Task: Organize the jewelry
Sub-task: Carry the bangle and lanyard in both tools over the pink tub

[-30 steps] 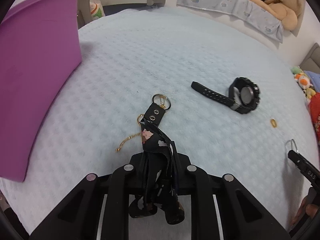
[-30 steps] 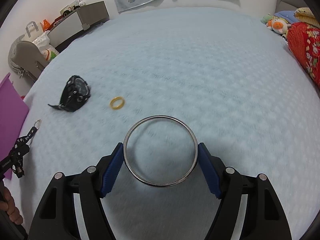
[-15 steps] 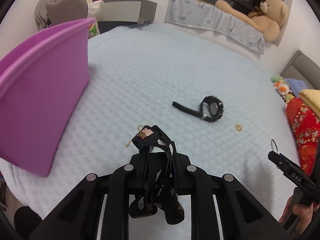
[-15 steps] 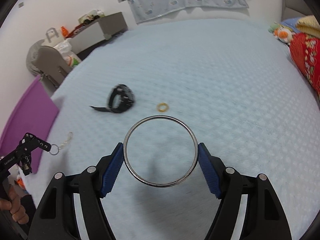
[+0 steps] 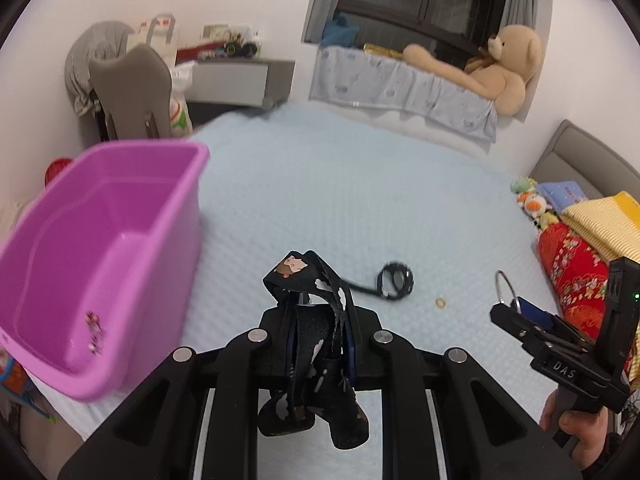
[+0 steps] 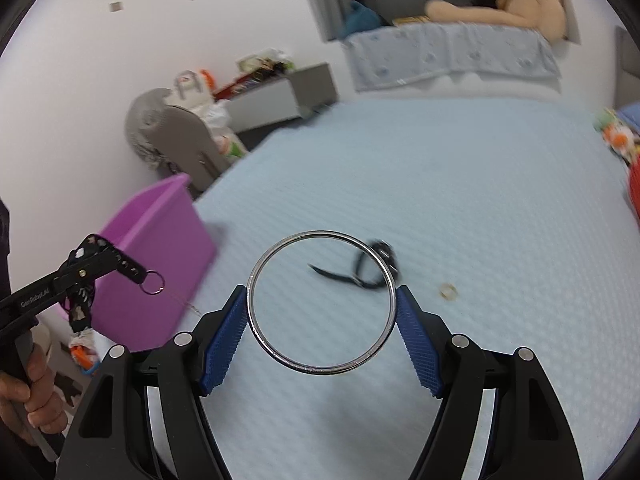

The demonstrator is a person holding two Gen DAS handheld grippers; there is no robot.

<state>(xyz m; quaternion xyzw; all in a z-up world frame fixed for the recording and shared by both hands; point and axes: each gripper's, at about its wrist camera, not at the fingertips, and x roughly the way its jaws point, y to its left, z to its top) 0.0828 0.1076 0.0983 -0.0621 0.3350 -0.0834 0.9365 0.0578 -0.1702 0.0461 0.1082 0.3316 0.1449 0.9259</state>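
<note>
Carrying two pieces toward the purple bin [image 5: 120, 256] at once, by the look of it. Left gripper [image 5: 316, 320] clamped tight on a black patterned strap [image 5: 312, 280], held up clear of the pale blue bedspread [image 5: 340, 200], a small metal ring [image 6: 153, 282] dangling from the strap's free end in the right wrist view. Right gripper [image 6: 322, 308] spread wide but braced against a silver bangle [image 6: 322, 304], blue pads [image 6: 224, 336] pressing on opposite sides of the hoop, also raised above the bed. Left behind on the bedspread: a black watch [image 5: 394, 286] with its band trailing, and just beside it a small gold ring [image 5: 440, 302]. Bin standing at the bed's left edge, mouth open, something small and speckled on its floor, too blurred to name. Next, probably: bringing the strap over the bin's rim and releasing above the inside, high enough for the dangling end to clear the wall; then the same for the bangle. After that, back for watch and ring, the ring likely the fiddliest, lying flat and thin on soft quilting.
</note>
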